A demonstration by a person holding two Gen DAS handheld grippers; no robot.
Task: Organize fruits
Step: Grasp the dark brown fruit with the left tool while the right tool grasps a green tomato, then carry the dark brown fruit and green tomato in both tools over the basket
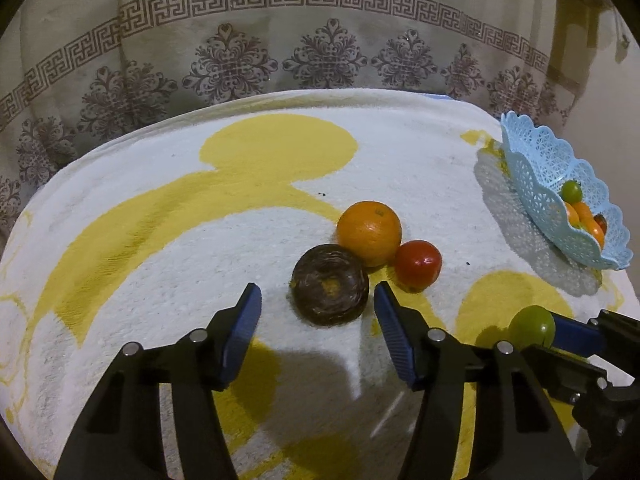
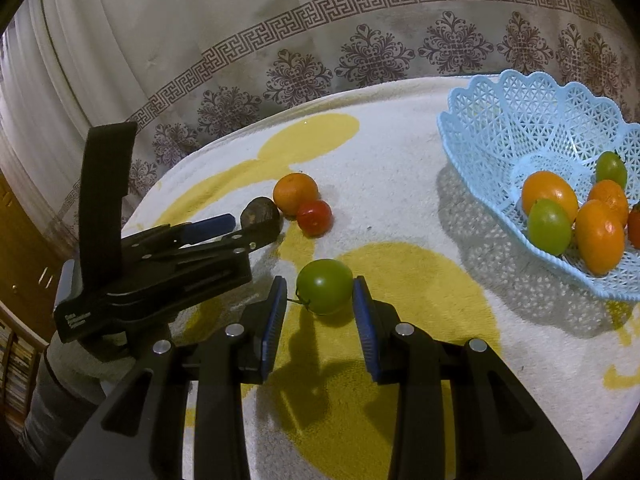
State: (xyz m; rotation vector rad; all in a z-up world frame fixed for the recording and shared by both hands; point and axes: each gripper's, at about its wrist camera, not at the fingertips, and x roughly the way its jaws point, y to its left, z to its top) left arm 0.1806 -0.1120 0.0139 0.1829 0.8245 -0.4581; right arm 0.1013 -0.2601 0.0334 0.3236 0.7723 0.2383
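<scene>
The left tool (image 1: 318,306) stands half open around a brown fruit (image 1: 330,285), its pads not touching it. An orange (image 1: 369,232) and red tomato (image 1: 418,265) sit just beyond. The right tool (image 2: 320,300) grips a green tomato (image 2: 325,286). Far right, the blue basket (image 2: 500,128), partly cut off, holds more fruit.

Both wrist views look down close over the towel (image 1: 160,240), sharing the loose fruit and the basket (image 2: 500,128) at right.
</scene>
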